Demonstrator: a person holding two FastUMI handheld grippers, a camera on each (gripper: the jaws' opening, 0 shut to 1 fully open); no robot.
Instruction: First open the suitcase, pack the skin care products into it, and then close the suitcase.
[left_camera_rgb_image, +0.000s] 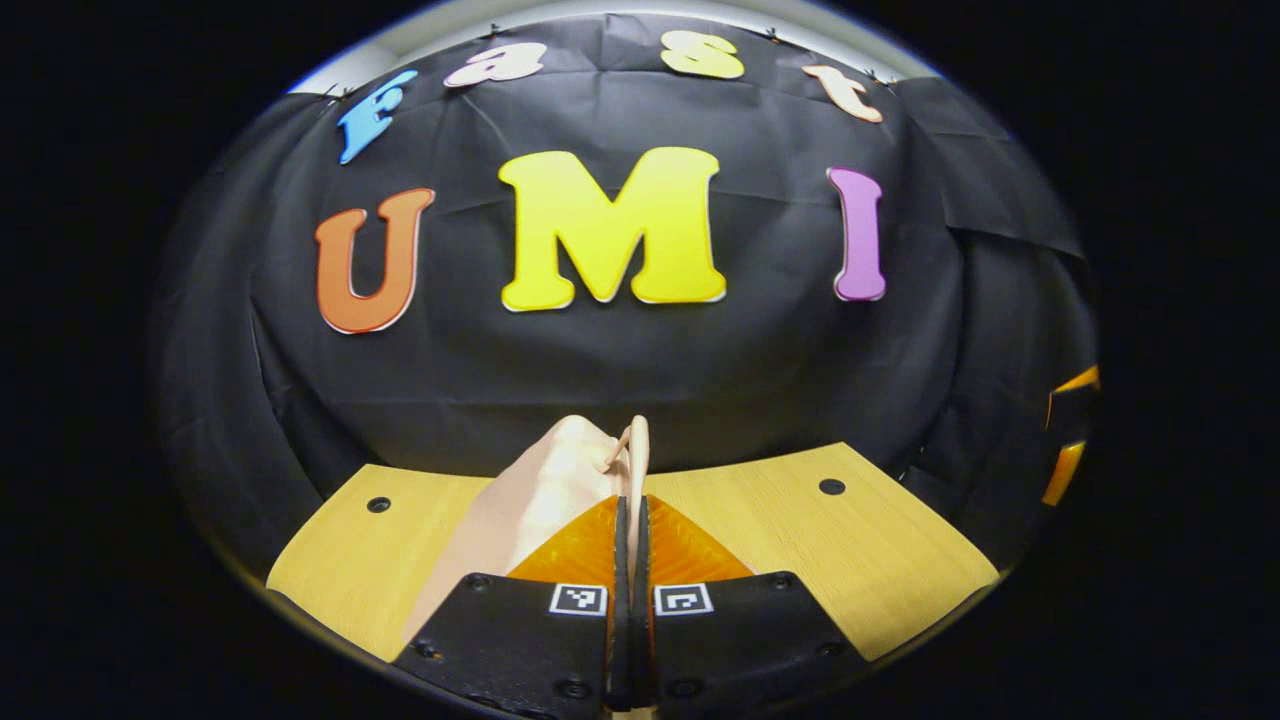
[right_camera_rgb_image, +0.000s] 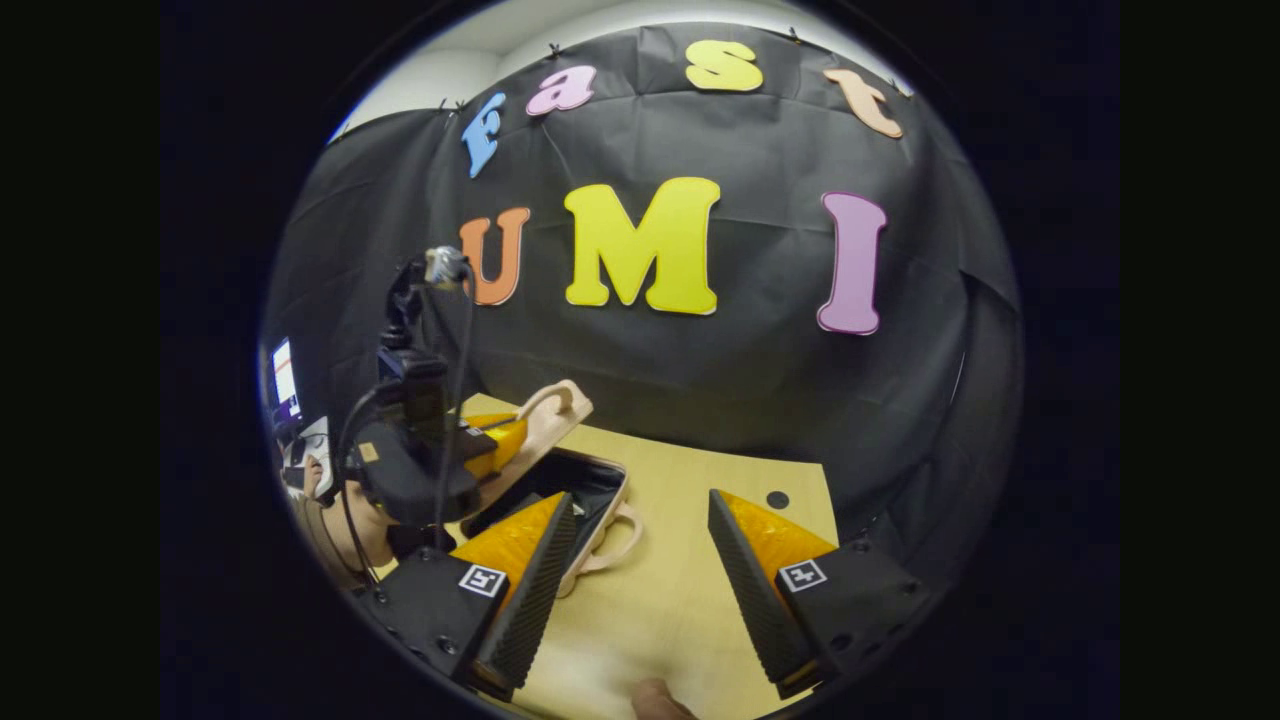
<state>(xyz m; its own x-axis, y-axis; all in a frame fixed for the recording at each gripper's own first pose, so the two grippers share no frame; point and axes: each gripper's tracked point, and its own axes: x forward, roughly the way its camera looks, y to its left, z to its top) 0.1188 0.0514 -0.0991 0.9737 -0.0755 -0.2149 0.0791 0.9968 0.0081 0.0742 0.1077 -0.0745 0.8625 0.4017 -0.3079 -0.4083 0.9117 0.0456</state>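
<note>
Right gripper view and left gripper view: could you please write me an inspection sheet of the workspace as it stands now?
Surface: wooden table with a round hole.
Job's things: suitcase open, dark inside; its lid raised.
Clutter: nothing seen.
Grippers: left gripper, jaws shut on the lid's edge; right gripper, jaws open above the table, holding nothing.
Cables: dark cable hanging along the left gripper.
Surroundings: black cloth wall; lit screen at the far left.

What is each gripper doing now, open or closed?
Left gripper: closed on the raised suitcase lid.
Right gripper: open, holding nothing, above the table.
</note>
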